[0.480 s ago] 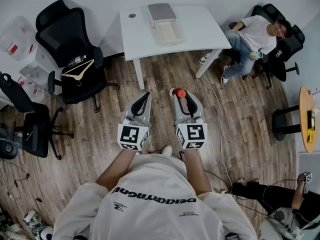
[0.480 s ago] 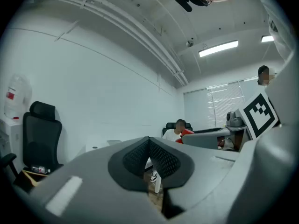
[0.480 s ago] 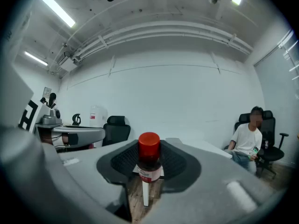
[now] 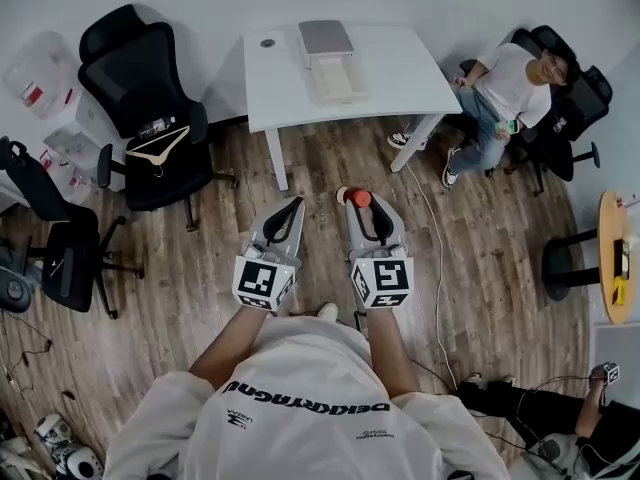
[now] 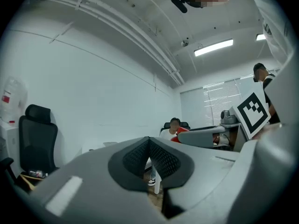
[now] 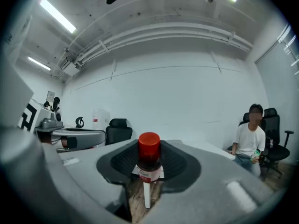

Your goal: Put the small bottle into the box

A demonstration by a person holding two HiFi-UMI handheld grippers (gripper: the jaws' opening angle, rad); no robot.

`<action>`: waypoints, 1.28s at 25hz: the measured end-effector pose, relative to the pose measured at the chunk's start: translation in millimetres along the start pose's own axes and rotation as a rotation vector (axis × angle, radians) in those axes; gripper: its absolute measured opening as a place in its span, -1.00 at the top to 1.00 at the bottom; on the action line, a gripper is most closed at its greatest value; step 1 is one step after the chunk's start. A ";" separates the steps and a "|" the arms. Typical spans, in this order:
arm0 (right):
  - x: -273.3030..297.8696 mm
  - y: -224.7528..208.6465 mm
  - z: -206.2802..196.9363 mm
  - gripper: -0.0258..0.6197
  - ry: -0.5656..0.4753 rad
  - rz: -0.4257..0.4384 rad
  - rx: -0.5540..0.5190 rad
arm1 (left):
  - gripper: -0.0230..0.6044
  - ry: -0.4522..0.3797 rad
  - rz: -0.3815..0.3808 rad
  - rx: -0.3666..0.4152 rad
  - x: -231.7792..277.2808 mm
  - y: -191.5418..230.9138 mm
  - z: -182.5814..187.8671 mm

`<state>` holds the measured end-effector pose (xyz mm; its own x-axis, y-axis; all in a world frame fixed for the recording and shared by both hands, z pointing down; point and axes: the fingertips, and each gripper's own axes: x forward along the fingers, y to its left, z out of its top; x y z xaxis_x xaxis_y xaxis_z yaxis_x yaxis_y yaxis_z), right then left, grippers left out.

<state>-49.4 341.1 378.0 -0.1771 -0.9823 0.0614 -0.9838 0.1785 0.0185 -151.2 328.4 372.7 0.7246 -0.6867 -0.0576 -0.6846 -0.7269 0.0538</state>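
Both frames alike: right gripper (image 6: 149, 172) still clamps small bottle (image 6: 149, 152).

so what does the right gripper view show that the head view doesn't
Only the right gripper view: the small bottle from the side, with its white label and dark body, held upright in the right gripper, plus the ceiling lights.
Only the head view: the box on top of the white table and the wooden hanger on a black chair.
Both: the bottle's red cap, the table, the left gripper with its jaws together, and the seated person.
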 end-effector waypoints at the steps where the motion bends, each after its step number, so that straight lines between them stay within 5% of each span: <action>1: 0.2 -2.8 -1.0 0.50 -0.001 0.006 0.002 | 0.92 0.002 0.005 0.002 2.1 -1.6 -1.1; 18: -12.4 -50.9 -12.1 0.50 -0.004 0.101 0.016 | 0.92 0.039 0.090 0.007 23.2 -49.7 -20.0; 32: 17.9 -68.9 -18.9 0.50 -0.001 0.118 0.003 | 0.92 0.037 0.108 -0.007 58.4 -33.9 -32.3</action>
<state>15.8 312.3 396.7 -0.2917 -0.9545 0.0625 -0.9561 0.2928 0.0080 -83.1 313.0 399.8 0.6490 -0.7606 -0.0140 -0.7585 -0.6484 0.0650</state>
